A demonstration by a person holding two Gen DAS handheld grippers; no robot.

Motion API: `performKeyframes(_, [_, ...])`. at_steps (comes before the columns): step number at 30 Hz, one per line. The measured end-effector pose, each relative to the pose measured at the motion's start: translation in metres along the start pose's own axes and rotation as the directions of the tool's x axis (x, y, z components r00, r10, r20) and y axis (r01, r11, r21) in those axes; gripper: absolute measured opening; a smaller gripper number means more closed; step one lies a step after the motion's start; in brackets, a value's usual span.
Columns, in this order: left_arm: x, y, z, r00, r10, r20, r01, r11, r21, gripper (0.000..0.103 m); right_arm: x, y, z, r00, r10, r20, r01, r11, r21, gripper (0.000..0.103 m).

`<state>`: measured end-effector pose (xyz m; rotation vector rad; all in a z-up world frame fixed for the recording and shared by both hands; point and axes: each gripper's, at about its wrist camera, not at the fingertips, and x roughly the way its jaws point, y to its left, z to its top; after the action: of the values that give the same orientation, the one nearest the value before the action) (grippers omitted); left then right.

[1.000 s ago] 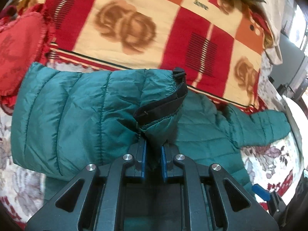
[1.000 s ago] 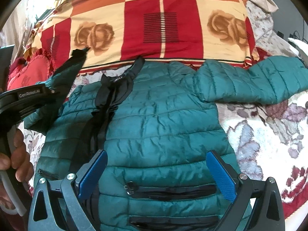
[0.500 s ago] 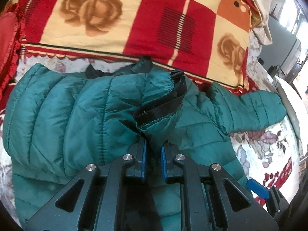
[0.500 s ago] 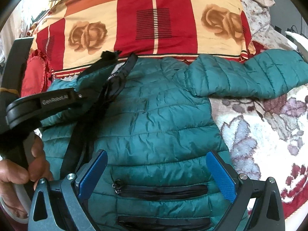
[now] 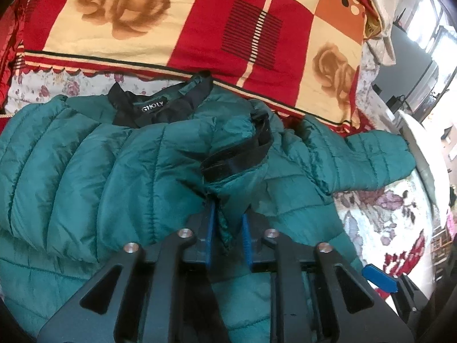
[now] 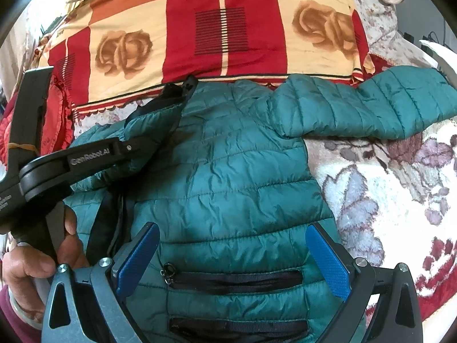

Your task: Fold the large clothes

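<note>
Folded-over sleeve cuff (image 5: 237, 160) now lies between the left hand-held gripper (image 5: 227, 228)'s just-parting pads.

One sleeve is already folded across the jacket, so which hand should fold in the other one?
Probably the right. Its hand-held gripper is open and empty, on the side of the spread sleeve. The left hand-held gripper, just opening, has the folded cuff between its jaws.

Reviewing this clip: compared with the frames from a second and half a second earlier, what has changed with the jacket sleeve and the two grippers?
The left gripper carried the sleeve cuff across onto the teal puffer jacket's front. Its jaws have just been opening: the cuff fabric is between the pads, but with a gap now. The right gripper stayed wide open over the pocket zipper; the other sleeve stayed spread on the floral bedspread.
</note>
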<state>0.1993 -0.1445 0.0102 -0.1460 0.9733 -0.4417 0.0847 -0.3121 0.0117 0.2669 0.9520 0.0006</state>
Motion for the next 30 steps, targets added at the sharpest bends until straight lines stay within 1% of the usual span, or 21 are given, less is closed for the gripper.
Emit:
performKeyframes(2, [-0.005,0.001,0.000,1.000,-0.025,0.001,0.025,1.000,0.000,0.027,0.000,0.000,0.000,1.000,-0.003,-0.001,0.003,1.000,0.000,0.101])
performKeyframes(3, [-0.008,0.001,0.001,0.999,-0.042,0.001,0.042,0.999,-0.001,0.035,-0.001,0.000,0.000,1.000,-0.004,-0.002,0.004,1.000,-0.002,0.101])
performKeyframes(4, [-0.011,0.001,0.001,0.998,-0.055,0.004,0.055,0.998,-0.003,0.045,-0.001,0.001,0.000,1.000,-0.006,-0.003,0.006,1.000,-0.004,0.101])
performKeyframes(6, [-0.022,0.005,0.002,0.996,-0.079,0.029,0.079,0.997,-0.015,0.052,-0.002,0.002,-0.001,1.000,-0.012,-0.005,0.011,1.000,-0.010,0.101])
performKeyframes(9, [-0.044,0.018,0.010,0.993,-0.100,0.059,0.102,0.994,-0.045,0.053,-0.002,0.004,0.000,1.000,-0.014,-0.008,0.014,1.000,-0.015,0.101])
performKeyframes(10, [-0.051,0.022,0.011,0.994,-0.093,0.065,0.097,0.994,-0.051,0.053,-0.003,0.005,0.001,1.000,-0.010,-0.008,0.010,1.000,-0.016,0.101])
performKeyframes(11, [-0.059,0.028,0.013,0.995,-0.072,0.076,0.076,0.996,-0.051,0.053,-0.003,0.008,0.003,1.000,-0.005,-0.003,0.005,1.000,-0.018,0.101])
performKeyframes(13, [-0.074,0.041,0.015,0.995,0.023,0.095,-0.019,0.999,-0.040,0.053,-0.002,0.012,0.010,1.000,0.006,0.010,-0.005,1.000,-0.024,0.101])
performKeyframes(15, [-0.089,0.061,0.016,0.986,0.114,0.122,-0.111,0.993,-0.034,0.053,0.002,0.016,0.022,0.999,0.040,0.018,-0.040,0.999,-0.014,0.101])
performKeyframes(17, [-0.095,0.081,0.014,0.979,0.156,0.128,-0.151,0.987,-0.051,0.053,0.015,0.018,0.036,0.998,0.069,0.007,-0.069,0.998,0.015,0.102])
performKeyframes(19, [-0.101,0.111,0.012,0.973,0.203,0.113,-0.192,0.976,-0.101,0.053,0.035,0.018,0.049,0.996,0.091,-0.023,-0.090,0.995,0.049,0.102])
performKeyframes(21, [-0.105,0.139,0.008,0.969,0.226,0.103,-0.208,0.964,-0.166,0.053,0.056,0.018,0.059,0.992,0.115,-0.049,-0.111,0.991,0.078,0.102])
performKeyframes(24, [-0.113,0.177,0.003,0.963,0.252,0.090,-0.220,0.937,-0.270,0.053,0.091,0.025,0.065,0.980,0.159,-0.120,-0.146,0.983,0.113,0.100])
performKeyframes(25, [-0.115,0.184,0.002,0.961,0.262,0.091,-0.227,0.931,-0.286,0.053,0.101,0.026,0.066,0.974,0.177,-0.138,-0.160,0.979,0.127,0.085])
performKeyframes(26, [-0.116,0.190,0.002,0.958,0.273,0.092,-0.235,0.926,-0.296,0.053,0.106,0.028,0.066,0.970,0.204,-0.135,-0.185,0.973,0.141,0.052])
performKeyframes(27, [-0.119,0.196,0.003,0.953,0.287,0.095,-0.246,0.919,-0.307,0.053,0.108,0.030,0.069,0.963,0.238,-0.128,-0.219,0.965,0.144,0.038])
performKeyframes(28, [-0.119,0.199,0.004,0.952,0.292,0.096,-0.250,0.917,-0.312,0.053,0.108,0.033,0.072,0.962,0.240,-0.126,-0.224,0.966,0.130,0.029])
performKeyframes(29, [-0.120,0.202,0.005,0.949,0.298,0.099,-0.254,0.914,-0.317,0.053,0.105,0.037,0.075,0.966,0.230,-0.114,-0.219,0.971,0.099,0.020])
performKeyframes(30, [-0.120,0.205,0.006,0.947,0.304,0.100,-0.259,0.911,-0.320,0.053,0.101,0.039,0.076,0.970,0.221,-0.102,-0.215,0.974,0.072,0.018])
